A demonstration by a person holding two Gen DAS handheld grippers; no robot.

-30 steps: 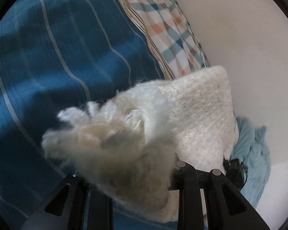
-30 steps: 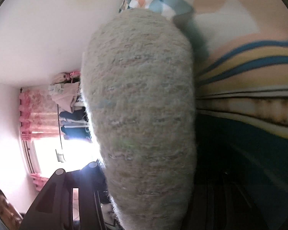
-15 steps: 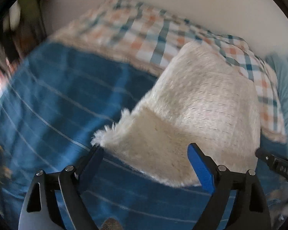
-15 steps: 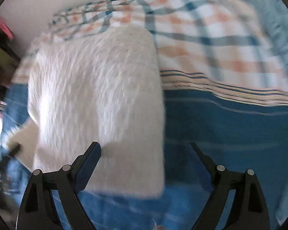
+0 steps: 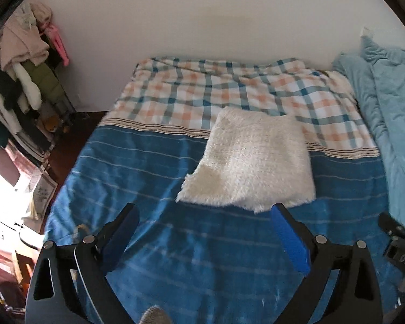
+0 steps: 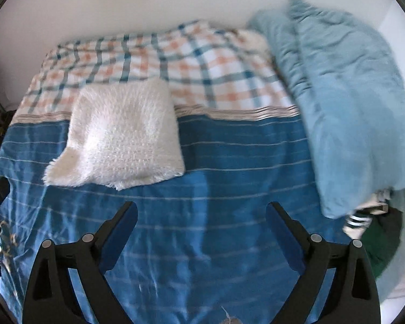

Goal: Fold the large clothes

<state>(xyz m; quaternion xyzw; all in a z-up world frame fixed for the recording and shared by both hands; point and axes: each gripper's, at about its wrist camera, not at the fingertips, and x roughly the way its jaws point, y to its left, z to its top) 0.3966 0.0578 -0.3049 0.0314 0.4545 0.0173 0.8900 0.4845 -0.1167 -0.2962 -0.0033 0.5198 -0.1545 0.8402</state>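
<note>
A folded white fluffy garment (image 5: 253, 164) lies flat on the bed, across the line between the blue striped cover (image 5: 175, 245) and the checked part (image 5: 202, 91). In the right wrist view the same garment (image 6: 124, 137) sits at the left. My left gripper (image 5: 202, 213) hovers above the blue cover just in front of the garment's near edge, its jaws opening wide with nothing between them. My right gripper (image 6: 201, 209) hangs over bare blue cover (image 6: 229, 189) to the right of the garment, its jaws also opening and holding nothing.
A light blue duvet (image 6: 351, 102) is piled along the bed's right side, with green and striped clothes (image 6: 378, 232) below its near end. A rack of hanging clothes (image 5: 21, 81) stands left of the bed by a bright window. A white wall runs behind.
Both grippers let go of the fluffy garment, opened wide and rose back from it. The garment now lies folded on the bed, and far more of the room is in view.
</note>
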